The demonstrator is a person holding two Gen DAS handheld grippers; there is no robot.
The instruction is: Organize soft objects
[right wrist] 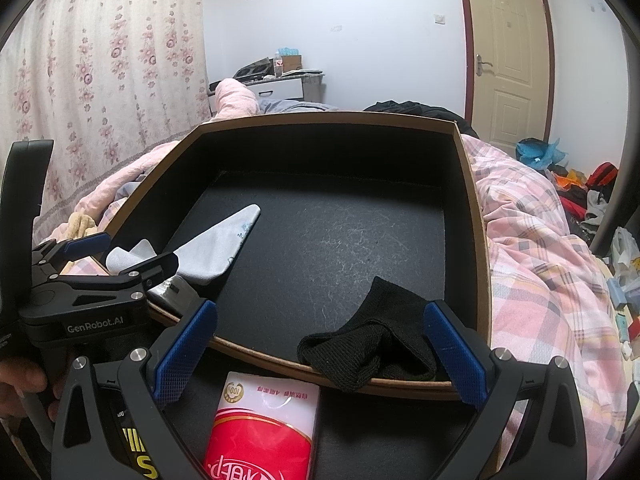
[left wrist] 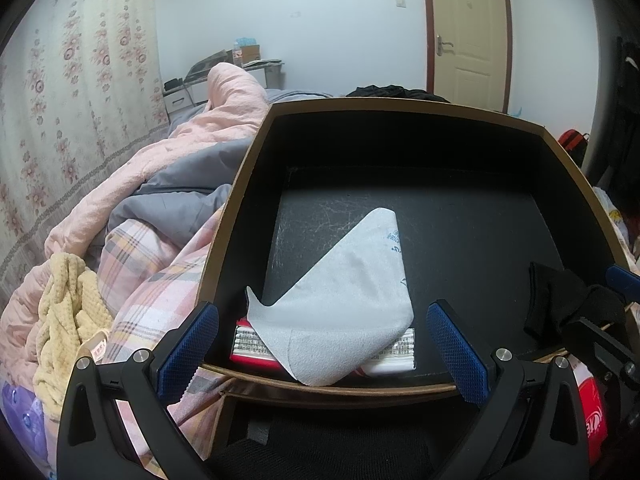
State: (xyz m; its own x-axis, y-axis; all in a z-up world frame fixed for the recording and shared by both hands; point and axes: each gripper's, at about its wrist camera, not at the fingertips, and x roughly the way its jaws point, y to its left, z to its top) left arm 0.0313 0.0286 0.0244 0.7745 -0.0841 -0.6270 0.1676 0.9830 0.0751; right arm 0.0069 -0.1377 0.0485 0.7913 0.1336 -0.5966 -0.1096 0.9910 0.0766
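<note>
A black box with a brown rim sits on the bed. A grey cloth lies inside at its near left, draped over a red-and-white tissue pack. My left gripper stands open just before the near rim, its fingers either side of the cloth and touching nothing. A black sock hangs crumpled over the near rim on the right. My right gripper is open around that sock, with nothing held.
A red tissue pack lies on a black surface below the right gripper. A yellow waffle towel lies on the pink plaid quilt left of the box. A hand holds the left gripper's handle. Clutter covers the floor at right.
</note>
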